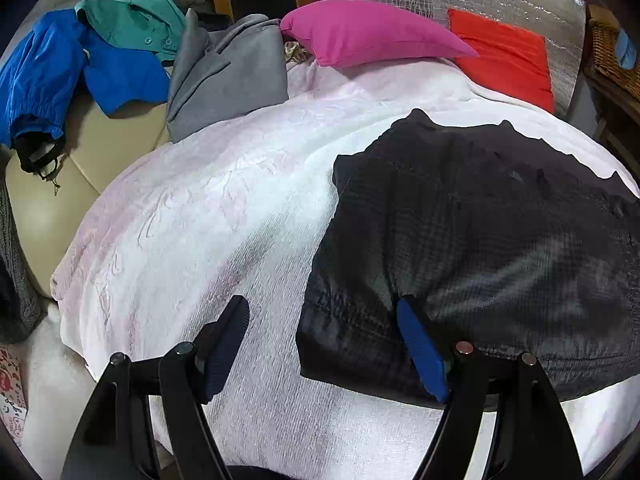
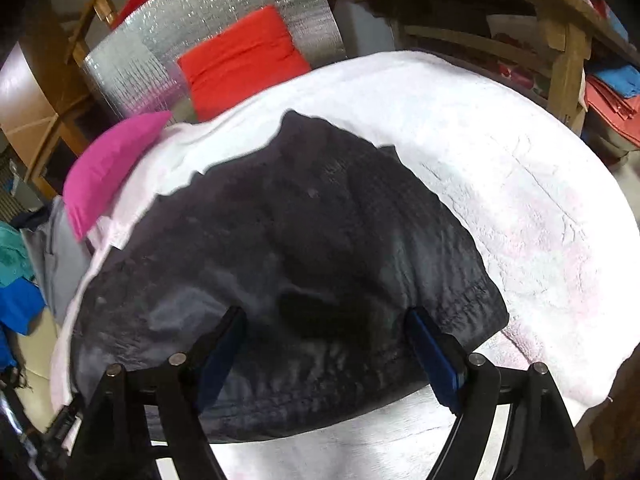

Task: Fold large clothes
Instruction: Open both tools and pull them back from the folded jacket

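Note:
A dark grey-black garment (image 1: 480,232) lies folded into a compact block on the white blanket (image 1: 208,216). My left gripper (image 1: 324,308) is open and empty, hovering over the garment's near left corner; its right finger is over the cloth, its left finger over the blanket. In the right wrist view the same garment (image 2: 288,232) fills the middle. My right gripper (image 2: 324,316) is open and empty, both fingers above the garment's near edge.
A pile of clothes lies at the far left: a blue jacket (image 1: 44,76), a teal shirt (image 1: 136,20) and a grey garment (image 1: 228,76). A pink pillow (image 1: 368,32) and a red cushion (image 1: 504,56) sit at the back. Wooden shelves (image 2: 560,52) stand to the right.

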{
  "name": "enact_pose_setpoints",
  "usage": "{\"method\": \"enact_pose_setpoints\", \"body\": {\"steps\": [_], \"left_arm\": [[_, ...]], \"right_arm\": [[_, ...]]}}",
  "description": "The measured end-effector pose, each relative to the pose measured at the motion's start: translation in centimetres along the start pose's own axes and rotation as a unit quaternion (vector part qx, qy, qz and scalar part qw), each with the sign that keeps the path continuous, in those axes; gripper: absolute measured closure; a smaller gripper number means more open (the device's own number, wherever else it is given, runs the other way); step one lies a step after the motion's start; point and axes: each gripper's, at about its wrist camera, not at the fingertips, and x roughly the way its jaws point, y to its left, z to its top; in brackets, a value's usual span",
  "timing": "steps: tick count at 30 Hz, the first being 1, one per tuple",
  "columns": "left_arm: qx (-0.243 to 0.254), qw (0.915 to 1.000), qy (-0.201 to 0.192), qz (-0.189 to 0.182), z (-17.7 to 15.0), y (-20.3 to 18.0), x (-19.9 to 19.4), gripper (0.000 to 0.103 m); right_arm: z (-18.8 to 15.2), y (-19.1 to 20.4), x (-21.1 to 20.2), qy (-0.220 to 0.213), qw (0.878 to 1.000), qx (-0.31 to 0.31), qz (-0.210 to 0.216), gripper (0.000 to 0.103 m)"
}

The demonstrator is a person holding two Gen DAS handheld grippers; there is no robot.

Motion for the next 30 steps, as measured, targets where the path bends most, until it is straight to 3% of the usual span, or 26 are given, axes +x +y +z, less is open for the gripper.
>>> {"method": "enact_pose_setpoints", "body": {"steps": [4,9,13,18,23,30], "left_arm": [[-0.003,1.0000,0.000,-0.005,0.0,0.1,0.2,0.025],[-0.003,0.9999,0.006,-0.010,0.2,0.3,0.1,0.025],[-0.010,0.9997,0.009,-0.018,0.3,0.7,-0.7,0.025],[-0.023,0.9977,-0.006,-0.063,-0.1,0.6,-3.9,0.025],[0.021,0.9938,-0.011,-0.109,-1.0,-2.7,-7.8,0.024],[0.062,0.9907,-0.036,-0.115,-2.1,-5.8,-12.4,0.022]], "right_arm": [[0.4,2.2,0.2,-0.009,0.999,-0.031,0.001,0.018],[-0.1,2.3,3.0,0.025,0.999,-0.041,-0.021,0.018],[-0.1,2.2,0.8,0.011,0.999,-0.033,0.005,0.018],[-2.0,2.4,-3.3,0.000,0.997,-0.036,0.062,0.018],[-5.7,4.4,-5.9,0.002,0.993,-0.095,0.070,0.018],[-9.0,7.5,-9.0,-0.014,0.979,-0.189,0.071,0.013]]}}
